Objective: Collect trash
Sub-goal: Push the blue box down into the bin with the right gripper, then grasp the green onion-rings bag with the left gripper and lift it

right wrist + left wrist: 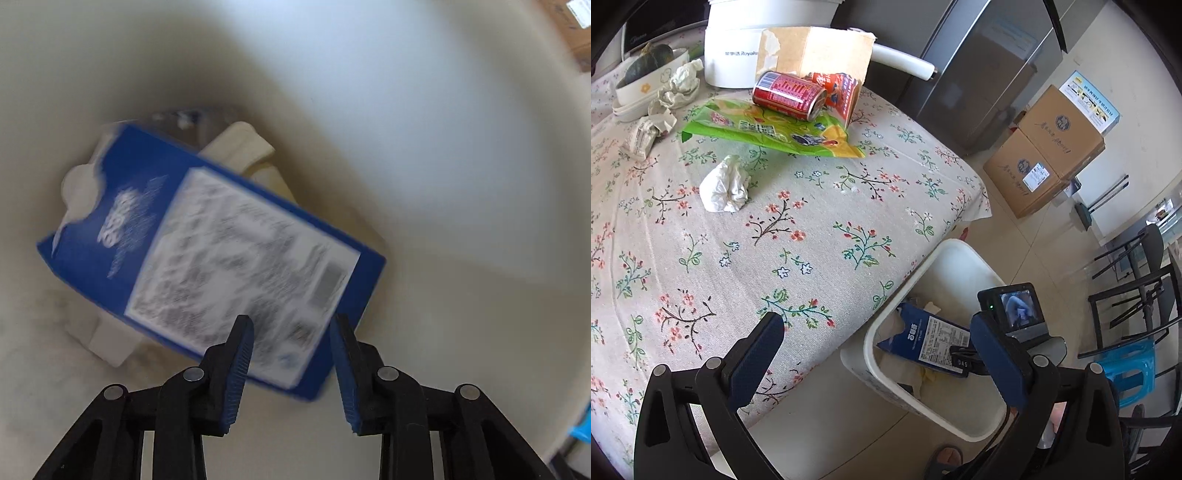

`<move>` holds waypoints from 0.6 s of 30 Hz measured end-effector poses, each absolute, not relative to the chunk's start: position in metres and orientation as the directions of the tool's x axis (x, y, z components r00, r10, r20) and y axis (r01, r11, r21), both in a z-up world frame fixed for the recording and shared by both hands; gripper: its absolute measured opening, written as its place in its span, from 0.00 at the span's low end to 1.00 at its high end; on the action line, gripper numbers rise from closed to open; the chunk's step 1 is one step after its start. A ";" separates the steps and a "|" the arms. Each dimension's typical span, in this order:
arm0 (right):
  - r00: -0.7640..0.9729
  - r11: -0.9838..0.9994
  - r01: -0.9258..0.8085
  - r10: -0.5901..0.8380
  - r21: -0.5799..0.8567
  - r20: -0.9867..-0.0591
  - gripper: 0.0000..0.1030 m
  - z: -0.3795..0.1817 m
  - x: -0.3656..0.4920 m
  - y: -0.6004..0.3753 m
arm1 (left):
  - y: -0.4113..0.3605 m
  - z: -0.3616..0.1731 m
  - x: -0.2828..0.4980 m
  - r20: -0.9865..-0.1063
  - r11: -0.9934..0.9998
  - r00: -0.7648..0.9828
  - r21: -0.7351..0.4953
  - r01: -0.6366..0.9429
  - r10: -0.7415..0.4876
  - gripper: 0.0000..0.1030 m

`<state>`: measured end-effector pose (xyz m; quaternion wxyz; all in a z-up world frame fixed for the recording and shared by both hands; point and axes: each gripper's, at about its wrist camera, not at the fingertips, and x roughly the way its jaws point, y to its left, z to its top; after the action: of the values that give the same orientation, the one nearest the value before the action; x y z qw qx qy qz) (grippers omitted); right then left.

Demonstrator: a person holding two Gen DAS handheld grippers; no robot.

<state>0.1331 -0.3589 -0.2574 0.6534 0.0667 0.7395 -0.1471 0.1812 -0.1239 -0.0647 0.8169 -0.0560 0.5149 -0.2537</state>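
Observation:
On the floral tablecloth [738, 258] lie a red can [788, 94], a green snack bag [768, 129], an orange wrapper [842, 92], a crumpled white tissue [724, 184] and more crumpled paper [679, 85]. My left gripper [875, 321] hangs open and empty over the table's near corner. Beside the table stands a white bin [964, 247] with a blue carton [923, 336] in it. My right gripper [291, 320] points down into the bin [406, 129]. Its fingers stand apart over the blurred blue carton [207, 251], and the pads do not press on it. White paper lies under the carton.
A white cooker [731, 48], a cardboard box [816, 48] and a bowl with a squash [646, 74] stand at the table's back. Past the bin are stacked cartons [1045, 147], a grey fridge [979, 74], black chairs [1137, 288], a blue stool [1134, 369] and a person's foot [945, 458].

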 end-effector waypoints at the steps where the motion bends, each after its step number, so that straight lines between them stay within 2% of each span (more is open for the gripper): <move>1: -0.102 0.950 0.290 -0.090 -0.116 -0.991 0.35 -0.250 0.137 -0.356 | -0.120 -0.063 0.182 -0.809 0.866 0.348 -0.355 0.352 -0.473 0.98; 2: -0.047 0.955 0.282 -0.085 -0.095 -0.995 0.35 -0.235 0.141 -0.351 | -0.117 -0.061 0.183 -0.805 0.866 0.354 -0.361 0.347 -0.477 0.98; 4: 0.091 0.964 0.263 -0.067 -0.041 -0.994 0.45 -0.198 0.144 -0.340 | -0.108 -0.059 0.186 -0.796 0.864 0.360 -0.376 0.335 -0.486 0.98; 9: 0.343 0.966 0.205 0.082 0.159 -0.936 0.51 -0.138 0.138 -0.324 | -0.081 -0.048 0.204 -0.786 0.871 0.382 -0.403 0.280 -0.486 0.98; 15: 0.441 0.955 0.177 0.140 0.239 -0.886 0.56 -0.111 0.133 -0.318 | -0.003 -0.042 0.245 -0.786 0.915 0.493 -0.400 0.055 -0.373 0.98; 18: 0.467 0.946 0.175 0.166 0.274 -0.869 0.59 -0.103 0.127 -0.316 | 0.031 -0.053 0.265 -0.801 0.903 0.486 -0.427 -0.054 -0.350 0.96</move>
<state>0.1271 -0.3164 -0.1033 0.8405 0.1648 0.5162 -0.0027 0.2651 0.0314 -0.0533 0.8379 -0.2021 0.4994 -0.0882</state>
